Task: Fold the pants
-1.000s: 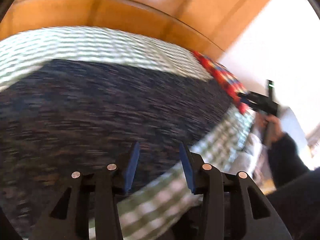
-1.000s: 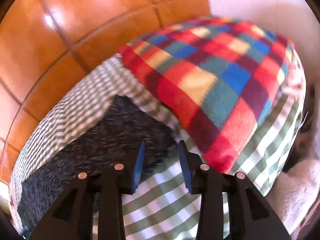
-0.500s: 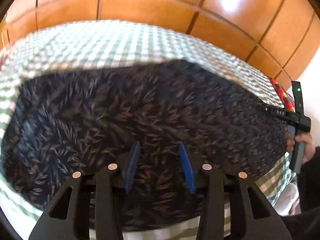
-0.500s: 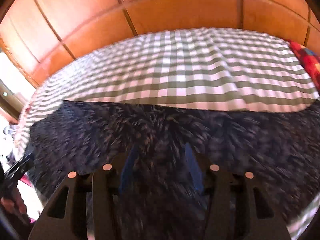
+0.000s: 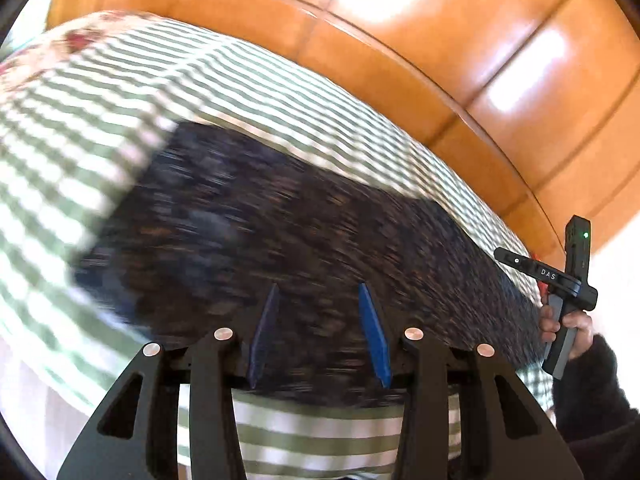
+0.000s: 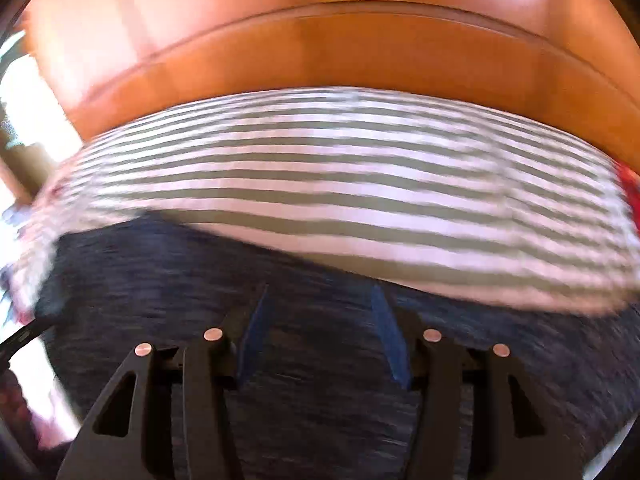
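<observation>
Dark speckled navy pants (image 5: 288, 236) lie spread flat on a green and white checked bed cover (image 5: 100, 120). My left gripper (image 5: 318, 304) is open and empty, hovering over the near edge of the pants. The right gripper's handle (image 5: 568, 288), held in a hand, shows at the pants' right end in the left wrist view. In the right wrist view the pants (image 6: 320, 360) fill the lower half, and my right gripper (image 6: 320, 304) is open and empty above them. Both views are motion-blurred.
A glossy wooden headboard or panel wall (image 5: 440, 40) runs behind the bed and shows in the right wrist view too (image 6: 320, 40). A red patterned blanket edge (image 6: 628, 184) lies at the bed's right. A floral cloth (image 5: 72, 40) lies at the far left.
Both cameras have swung. The left view has shifted so the pants' left end and near edge show. The right view has moved lower over the pants. Both grippers stay open.
</observation>
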